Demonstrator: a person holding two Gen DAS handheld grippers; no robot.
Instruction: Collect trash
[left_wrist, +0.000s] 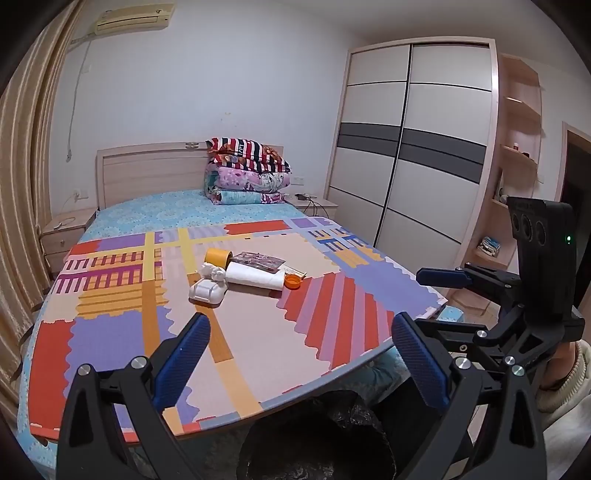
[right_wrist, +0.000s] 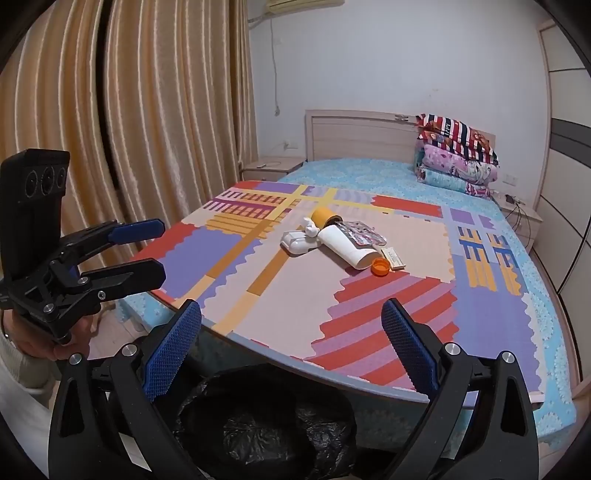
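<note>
1. Left wrist view: left hand-held gripper (left_wrist: 301, 354) wide open, nothing between the blue pads, pointed forward and downward over the near edge of the patterned mat (left_wrist: 110, 332) laid on the bed (left_wrist: 155, 210).
2. Right wrist view: right hand-held gripper (right_wrist: 291, 345) likewise spread wide and empty, aimed the same way.
3. Trash clustered near the middle of the mat, well apart from both grippers and ahead of them: white tube (right_wrist: 345, 245), orange cap (right_wrist: 380, 266) just beside the tube's open end, white case (right_wrist: 297, 242), yellow tape roll (right_wrist: 322, 215), foil wrapper (right_wrist: 360, 233) resting on the tube, small box (right_wrist: 394, 257).
4. Tube's long axis, in the right wrist view, set diagonally, from far-left down to near-right; crosswise grasp judged to need a wrist turn.
5. Black-lined bin (right_wrist: 266, 424) directly below both grippers, off the near edge of the bed.
6. Cluster ahead and slightly left of centre in the left wrist view, ahead and slightly right of centre in the right wrist view; lies between the two hands.
7. Nearer hand: cannot tell with confidence; cap and box on the right gripper's side, case and tape roll on the left's.
8. Judgement: collection not yet begun; coming move a forward reach across the mat.
</note>
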